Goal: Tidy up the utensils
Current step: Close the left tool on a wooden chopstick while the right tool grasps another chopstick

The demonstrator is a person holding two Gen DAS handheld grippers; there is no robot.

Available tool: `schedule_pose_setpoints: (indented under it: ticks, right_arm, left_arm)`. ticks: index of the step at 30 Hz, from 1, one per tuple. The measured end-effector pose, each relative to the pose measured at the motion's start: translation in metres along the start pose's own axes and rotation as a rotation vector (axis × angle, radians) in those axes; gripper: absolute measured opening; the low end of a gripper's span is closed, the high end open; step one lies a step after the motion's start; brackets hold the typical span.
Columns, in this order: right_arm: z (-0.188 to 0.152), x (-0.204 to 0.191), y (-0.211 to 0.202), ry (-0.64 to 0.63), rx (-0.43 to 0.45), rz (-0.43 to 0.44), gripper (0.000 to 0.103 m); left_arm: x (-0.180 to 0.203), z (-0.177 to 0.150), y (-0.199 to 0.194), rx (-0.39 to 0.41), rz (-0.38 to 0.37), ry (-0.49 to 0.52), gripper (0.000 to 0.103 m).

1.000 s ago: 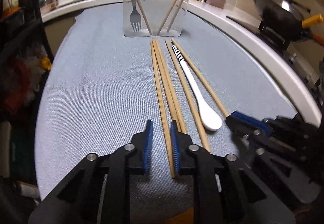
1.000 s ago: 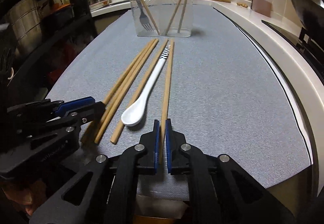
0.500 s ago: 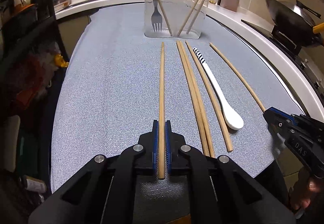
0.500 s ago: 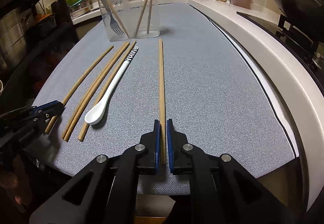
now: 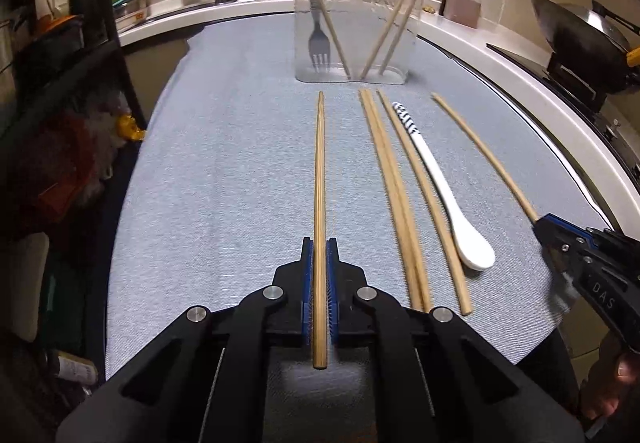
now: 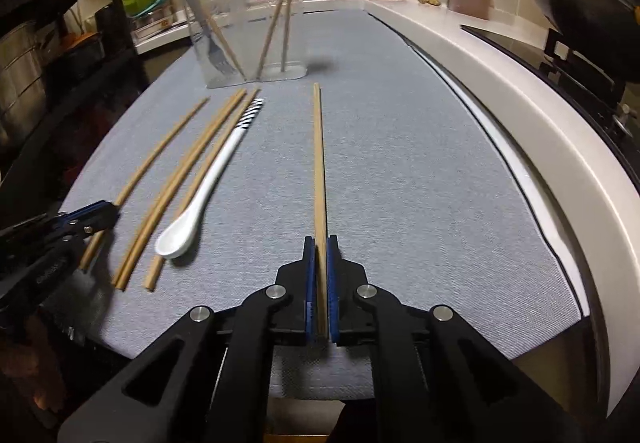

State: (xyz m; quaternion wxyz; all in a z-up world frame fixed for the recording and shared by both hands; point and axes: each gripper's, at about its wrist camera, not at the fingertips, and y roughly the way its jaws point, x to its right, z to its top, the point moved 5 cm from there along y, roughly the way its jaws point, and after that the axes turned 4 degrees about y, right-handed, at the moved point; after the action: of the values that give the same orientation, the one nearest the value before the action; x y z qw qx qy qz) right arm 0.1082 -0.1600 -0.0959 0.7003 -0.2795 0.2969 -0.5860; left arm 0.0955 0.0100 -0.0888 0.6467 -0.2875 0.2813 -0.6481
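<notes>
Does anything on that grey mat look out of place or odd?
Nothing is spilled or broken. One oddity: a white ceramic spoon with a striped handle lies among three loose wooden chopsticks on the grey mat, while the clear plastic utensil holder already contains a metal fork and chopsticks.

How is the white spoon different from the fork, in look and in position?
The white spoon lies flat on the grey mat, outside the clear container; the fork stands inside that container, tines down. The spoon is white with black stripes at its handle end; the fork is plain grey metal. Neither is held by a claw.
</notes>
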Motion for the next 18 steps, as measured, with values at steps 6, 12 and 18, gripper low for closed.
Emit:
schedule_pose_setpoints:
  ticks: [6,12,18]
  right_arm:
    - [0.0005,0.0053,-0.0004,0.011,-0.003,-0.009,0.007]
    - [-0.0005,0.0059,-0.0006,0.009,0.005,-0.003,0.007]
    - [-0.0007,0.0053,-0.0004,0.006,0.011,0.001,0.007]
  left_arm:
    - [-0.0030,-0.0001,0.0010,-0.005,0.001,-0.004,0.006]
    - [-0.0012,-0.0001,0.0018,-0.003,-0.002,-0.007,0.006]
    - [-0.0009,-0.0004,0.0023,-0.001,0.001,-0.003,0.006]
